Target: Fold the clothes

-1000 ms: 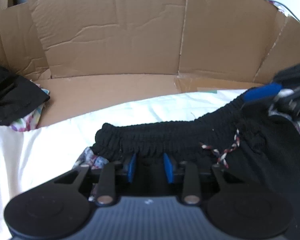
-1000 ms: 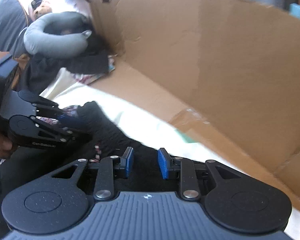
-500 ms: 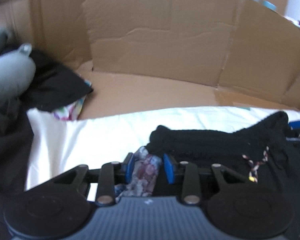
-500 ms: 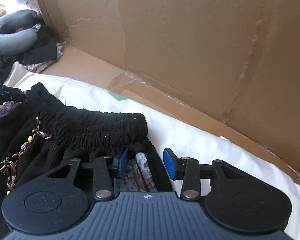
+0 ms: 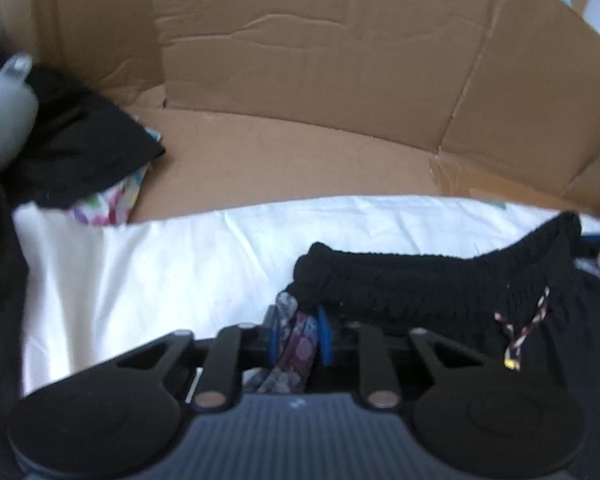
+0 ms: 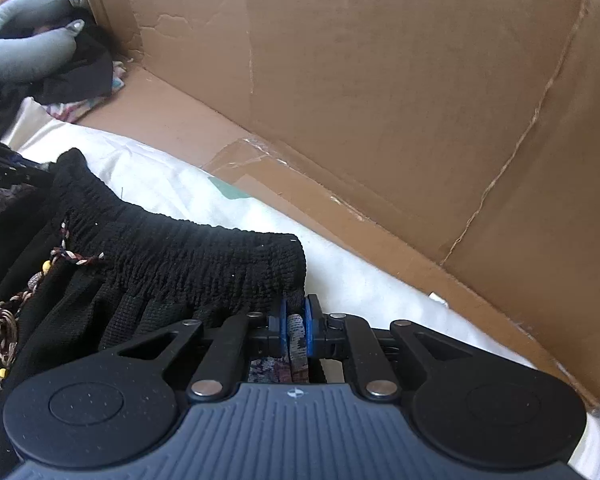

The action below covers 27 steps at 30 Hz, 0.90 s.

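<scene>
A black garment with a gathered elastic waistband [image 5: 420,280] and a braided drawstring [image 5: 520,332] lies on a white sheet [image 5: 160,264]. Patterned fabric [image 5: 296,344] sticks out under the waistband's left corner. My left gripper [image 5: 299,336] is closing, and its blue pads press on that fabric. In the right wrist view the same waistband [image 6: 180,248] runs left with its drawstring [image 6: 68,256]. At its right corner my right gripper [image 6: 296,322] is closing, pads pinching patterned fabric [image 6: 297,336]. The left gripper's fingers [image 6: 12,168] show at the far left.
Tall cardboard walls [image 5: 320,60] [image 6: 380,80] stand close behind the sheet, with a cardboard floor strip in front of them. A heap of dark and flowered clothes [image 5: 80,148] and a grey neck pillow [image 6: 20,52] lie at the left.
Both grippers slid outward along the waistband to its two corners. Their jaws, open with patterned fabric between them half a second ago, have narrowed onto it.
</scene>
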Motion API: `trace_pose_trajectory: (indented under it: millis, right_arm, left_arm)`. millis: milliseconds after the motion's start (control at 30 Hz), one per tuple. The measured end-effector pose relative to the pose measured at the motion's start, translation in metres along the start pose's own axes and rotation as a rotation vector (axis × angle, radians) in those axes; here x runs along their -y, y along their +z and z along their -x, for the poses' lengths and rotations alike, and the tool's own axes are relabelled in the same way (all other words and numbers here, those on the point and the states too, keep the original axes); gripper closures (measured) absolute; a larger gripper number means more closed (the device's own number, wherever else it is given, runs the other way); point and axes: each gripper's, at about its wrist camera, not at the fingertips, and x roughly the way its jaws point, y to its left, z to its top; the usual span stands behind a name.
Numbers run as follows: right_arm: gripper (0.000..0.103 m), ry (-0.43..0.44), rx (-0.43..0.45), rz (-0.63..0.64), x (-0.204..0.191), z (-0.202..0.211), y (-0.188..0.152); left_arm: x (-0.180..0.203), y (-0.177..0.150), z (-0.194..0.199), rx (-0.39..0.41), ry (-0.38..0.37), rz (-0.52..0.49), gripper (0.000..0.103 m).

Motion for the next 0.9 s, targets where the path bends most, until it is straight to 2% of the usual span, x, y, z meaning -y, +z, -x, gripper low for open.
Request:
trace_pose_trajectory:
  millis: [133,200,300,367,467,733,833,900]
  right_arm:
    - [0.096,-0.038,-0.002,-0.012,0.001,-0.001,0.002]
    - [0.096,-0.069,-0.013,-0.007,0.000,-0.006,0.000]
    - [0.091,-0.102,-0.019,-0.036,-0.002,-0.013,-0.002]
    - [0.091,-0.079,-0.024,-0.082,0.001,-0.006,0.001]
    - [0.087,-0.067,-0.025,-0.098,0.003,0.014,0.004]
    - [0.085,-0.060,-0.016,-0.155,0.004,0.084,0.001]
    - [0.080,-0.069,-0.009,-0.157,-0.001,0.115,-0.001]
    - [0.071,-0.076,-0.004,-0.165,-0.004,0.136,-0.003]
  left_arm:
    - [0.000,0.001,0.005,0.018,0.020,-0.007,0.089]
    - [0.001,-0.001,-0.002,-0.003,0.033,-0.015,0.088]
    - [0.004,0.005,-0.007,-0.035,0.059,0.019,0.075]
    - [0.006,0.008,0.000,-0.043,0.066,0.027,0.068]
    - [0.008,0.009,0.014,-0.049,0.069,0.017,0.064]
    - [0.013,0.006,0.068,-0.031,0.054,0.042,0.063]
    - [0.018,0.006,0.095,-0.010,0.047,0.030,0.057]
    - [0.021,0.005,0.111,0.008,0.048,0.018,0.051]
